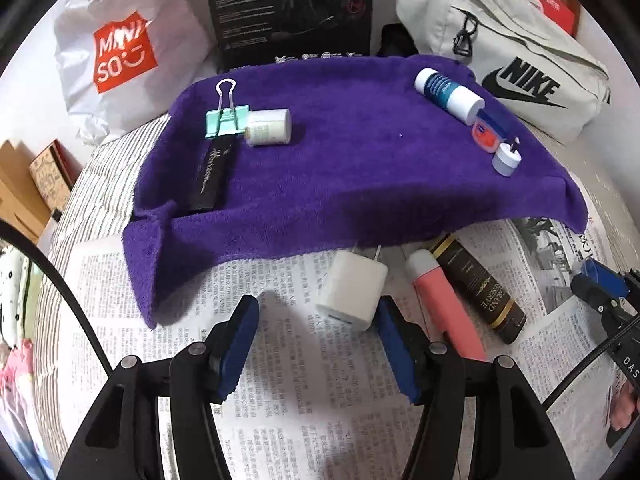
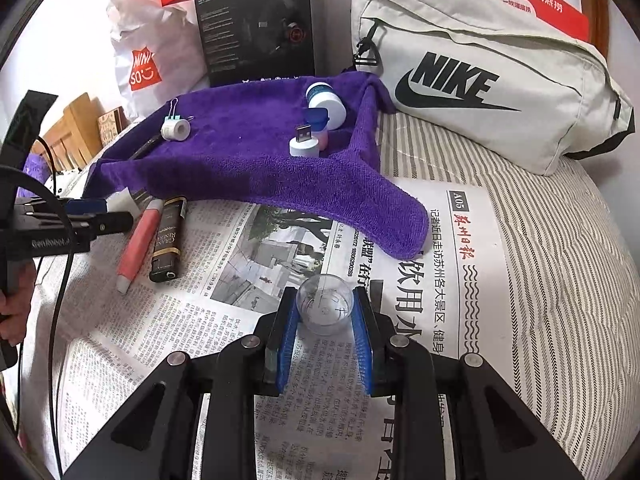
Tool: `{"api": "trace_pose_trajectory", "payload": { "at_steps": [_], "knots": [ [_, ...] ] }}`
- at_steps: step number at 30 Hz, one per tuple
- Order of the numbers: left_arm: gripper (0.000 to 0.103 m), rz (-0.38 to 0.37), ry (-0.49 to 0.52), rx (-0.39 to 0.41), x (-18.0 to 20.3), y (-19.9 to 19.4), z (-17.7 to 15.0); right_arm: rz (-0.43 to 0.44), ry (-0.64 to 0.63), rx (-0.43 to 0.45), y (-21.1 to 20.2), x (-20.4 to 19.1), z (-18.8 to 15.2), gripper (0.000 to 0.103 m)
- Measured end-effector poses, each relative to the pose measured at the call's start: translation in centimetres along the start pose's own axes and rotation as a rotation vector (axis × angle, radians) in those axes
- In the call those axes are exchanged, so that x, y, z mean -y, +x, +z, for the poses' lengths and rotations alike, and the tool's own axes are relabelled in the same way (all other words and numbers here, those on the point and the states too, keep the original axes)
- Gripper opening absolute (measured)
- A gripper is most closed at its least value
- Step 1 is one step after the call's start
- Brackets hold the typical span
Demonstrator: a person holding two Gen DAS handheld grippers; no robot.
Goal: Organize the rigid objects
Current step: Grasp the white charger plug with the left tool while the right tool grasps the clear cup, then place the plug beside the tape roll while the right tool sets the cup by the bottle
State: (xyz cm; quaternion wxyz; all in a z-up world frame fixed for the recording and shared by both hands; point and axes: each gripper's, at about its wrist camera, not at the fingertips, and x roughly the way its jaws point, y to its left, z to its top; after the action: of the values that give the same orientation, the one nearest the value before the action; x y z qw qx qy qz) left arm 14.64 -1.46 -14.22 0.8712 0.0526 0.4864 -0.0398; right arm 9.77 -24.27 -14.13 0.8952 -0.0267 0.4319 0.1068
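On the bed's striped cover I have a spread newspaper (image 2: 404, 276) and, behind it, a purple towel (image 1: 340, 160) holding the sorted pieces. The largest thing at the back is a pale bag (image 2: 492, 76) printed NIKE, cut off at its right end in my left view. Beside it stands a black box (image 2: 260, 28); only my right view catches its top, reading HECATE, and its fine print is too small to read. A white carrier bag (image 1: 120, 52) shows MINISO, partly creased away.

On the towel, a black tube (image 1: 210, 176) carries script I cannot make out, its top end hidden under a mint binder clip (image 1: 226, 118) next to a small white jar (image 1: 270, 127). At the far corner lie a blue-and-white bottle (image 1: 448, 92), a small red tin (image 1: 486, 134) and a little white USB plug (image 2: 305, 142), whose metal connector only shows clearly from the right.

On the paper lie a coral tube (image 1: 444, 300) and a dark tube (image 1: 478, 284) labelled GRAND RESERVE.

My left gripper (image 1: 316, 316) stands parted around a white charger cube (image 1: 352, 290), which rests against the right pad while the left pad stands clear. My right gripper (image 2: 325, 312) is clamped on a clear plastic cup (image 2: 325, 304), visible only in the right view, over the newspaper.
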Motion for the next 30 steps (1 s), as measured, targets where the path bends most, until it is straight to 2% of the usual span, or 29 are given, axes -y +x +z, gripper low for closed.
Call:
{"api": "trace_pose_trajectory", "payload": {
  "at_steps": [2,4,8,10,12,16,21,25,30],
  "knots": [
    [0.058,-0.028,0.012,0.004,0.1,0.2,0.2,0.001,0.001,0.000,0.0,0.0,0.0,0.027],
    [0.056,-0.025,0.043,0.028,0.5,0.3,0.3,0.011,0.009,0.001,0.0,0.2,0.0,0.027],
    [0.036,-0.095,0.080,0.083,0.6,-0.1,-0.4,0.031,0.025,0.002,0.0,0.5,0.0,0.027],
    [0.033,-0.101,0.094,0.118,0.5,-0.1,-0.7,0.034,0.028,0.002,0.0,0.5,0.0,0.027],
    [0.032,-0.110,0.101,0.142,0.4,-0.2,-1.0,0.032,0.028,0.002,0.0,0.5,0.0,0.027],
    [0.032,-0.134,0.086,0.141,0.1,-0.2,-0.9,0.022,0.021,0.000,0.0,0.3,0.0,0.027],
    [0.032,-0.120,0.097,0.144,0.3,-0.2,-1.0,-0.002,-0.001,-0.001,0.1,-0.1,0.0,0.028],
    [0.032,-0.149,0.072,0.145,-0.1,-0.3,-1.0,0.002,0.001,-0.001,0.1,-0.1,0.1,0.028],
    [0.032,-0.129,0.087,0.141,-0.2,-0.4,-1.2,-0.004,-0.003,-0.001,0.1,-0.2,0.1,0.027]
  ]
}}
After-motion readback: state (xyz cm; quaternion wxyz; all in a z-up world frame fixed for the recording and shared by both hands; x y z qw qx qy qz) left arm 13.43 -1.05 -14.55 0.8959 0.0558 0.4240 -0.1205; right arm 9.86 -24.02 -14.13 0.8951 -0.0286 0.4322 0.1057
